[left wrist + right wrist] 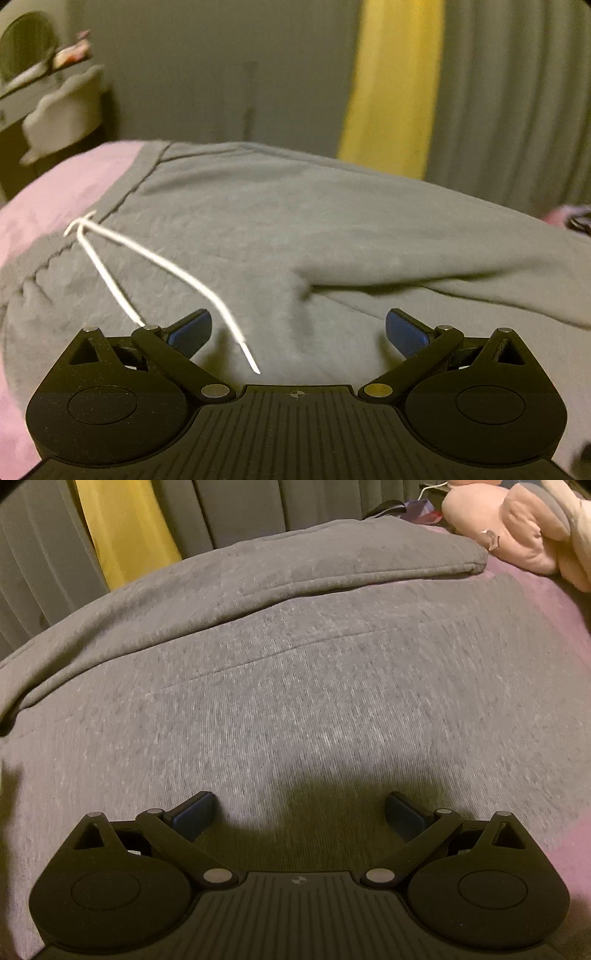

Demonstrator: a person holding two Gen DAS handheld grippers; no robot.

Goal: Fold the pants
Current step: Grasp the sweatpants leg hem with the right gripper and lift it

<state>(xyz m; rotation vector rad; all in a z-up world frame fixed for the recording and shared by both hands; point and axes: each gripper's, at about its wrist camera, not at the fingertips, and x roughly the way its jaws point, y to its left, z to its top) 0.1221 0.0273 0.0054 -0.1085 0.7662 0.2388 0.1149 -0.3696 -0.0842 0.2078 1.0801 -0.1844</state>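
1. Left tool (298, 332) hangs low over the grey pants (295, 229), with its two blue-padded fingers (192, 330) spread wide and nothing between them.
2. Right tool (300, 814) is also released, its fingers far apart just above the cloth, and it throws a dark shadow on the fabric below it.
3. The pants lie spread out on a bed with a pink sheet (48, 192). The waistband end is at the left side of the left wrist view, and one leg lies over the other with a soft fold line across the right part.
4. A white drawstring (155, 266) comes out from the waistband and runs loose over the fabric toward the left tool. One cord end lies between the fingers and the other end goes behind the left finger.
5. In the right wrist view the hem of a leg (461, 566) lies at the far right, close to a pink plush toy (517, 528) which sits on the sheet just beside it.
6. Behind the bed hang grey curtains (517, 92) with a yellow strip (391, 85) between them.
7. At the far left of the left wrist view stands a shelf (40, 79) with small things on it, too blurred to name.
8. Some dark things and a white cable (430, 489) lie beyond the toy.
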